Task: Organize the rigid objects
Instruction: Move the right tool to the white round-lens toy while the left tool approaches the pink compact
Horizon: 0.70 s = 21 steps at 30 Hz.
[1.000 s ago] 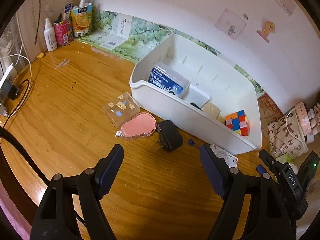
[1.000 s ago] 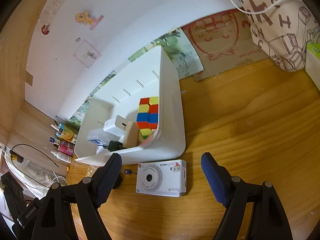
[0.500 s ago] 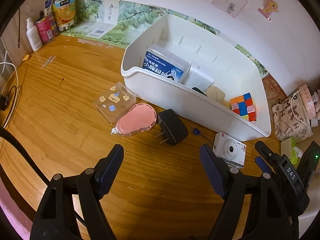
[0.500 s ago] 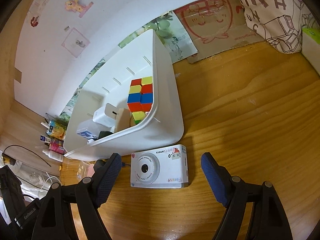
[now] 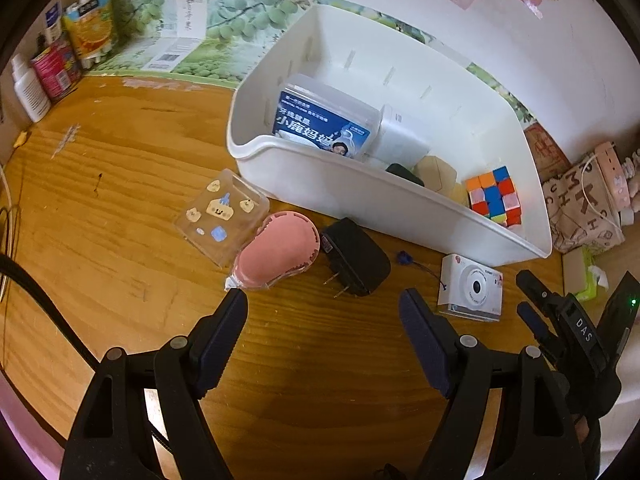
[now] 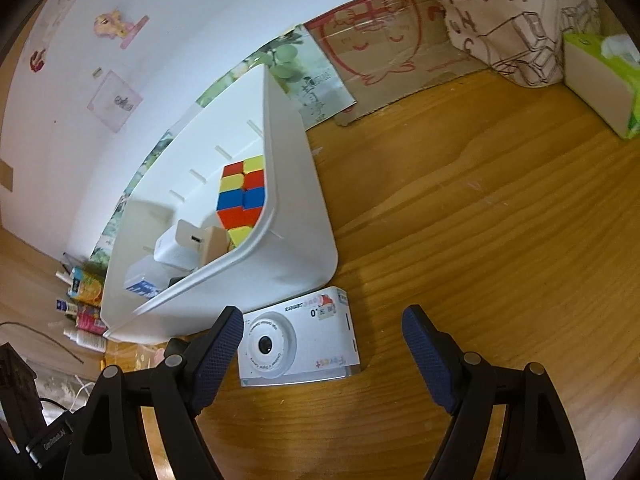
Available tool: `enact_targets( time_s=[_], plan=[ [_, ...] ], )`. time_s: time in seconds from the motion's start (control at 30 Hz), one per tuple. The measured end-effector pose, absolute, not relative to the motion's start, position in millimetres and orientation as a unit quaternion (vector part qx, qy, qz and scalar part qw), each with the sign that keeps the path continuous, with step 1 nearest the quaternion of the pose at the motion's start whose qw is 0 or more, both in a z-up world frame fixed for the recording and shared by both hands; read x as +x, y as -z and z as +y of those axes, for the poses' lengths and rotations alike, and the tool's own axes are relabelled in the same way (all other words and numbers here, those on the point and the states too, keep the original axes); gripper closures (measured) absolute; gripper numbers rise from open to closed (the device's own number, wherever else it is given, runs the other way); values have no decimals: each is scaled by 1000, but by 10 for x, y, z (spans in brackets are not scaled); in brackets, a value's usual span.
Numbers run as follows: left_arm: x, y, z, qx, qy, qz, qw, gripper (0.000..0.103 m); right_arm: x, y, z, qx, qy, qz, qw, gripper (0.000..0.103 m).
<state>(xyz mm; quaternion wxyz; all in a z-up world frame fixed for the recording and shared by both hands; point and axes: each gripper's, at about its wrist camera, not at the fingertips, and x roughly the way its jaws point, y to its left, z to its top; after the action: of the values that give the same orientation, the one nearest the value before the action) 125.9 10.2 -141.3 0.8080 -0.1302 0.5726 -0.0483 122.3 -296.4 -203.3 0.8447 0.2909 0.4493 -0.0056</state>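
Note:
A white bin (image 5: 400,200) stands on the wooden desk and holds a blue-labelled box (image 5: 324,124), a white charger, wooden pieces and a colour cube (image 5: 496,196). In front of it lie a clear sticker case (image 5: 220,212), a pink oval case (image 5: 276,256), a black plug adapter (image 5: 356,260) and a white toy camera (image 5: 472,288). My left gripper (image 5: 324,320) is open, just short of the adapter. My right gripper (image 6: 320,336) is open with the camera (image 6: 296,340) between its fingers, near the left one. The bin (image 6: 296,240) stands just behind.
Bottles and cans (image 5: 52,64) stand at the far left corner. A patterned bag (image 6: 512,12), a green tissue box (image 6: 604,80) and cardboard (image 6: 384,40) sit by the wall on the right. A cable runs along the desk's left edge.
Both grippers have moved forward and lower toward the desk. The adapter and pink case sit closer to my left fingers; the camera now lies between my right fingers.

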Motion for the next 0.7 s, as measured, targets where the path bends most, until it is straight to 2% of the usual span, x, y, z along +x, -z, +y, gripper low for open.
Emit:
enact_targets(
  time_s=[0.7],
  plan=[
    [1623, 1650, 85, -69, 152, 617, 769, 22, 1034, 1999, -2698, 263, 83, 417, 866, 21]
  ],
)
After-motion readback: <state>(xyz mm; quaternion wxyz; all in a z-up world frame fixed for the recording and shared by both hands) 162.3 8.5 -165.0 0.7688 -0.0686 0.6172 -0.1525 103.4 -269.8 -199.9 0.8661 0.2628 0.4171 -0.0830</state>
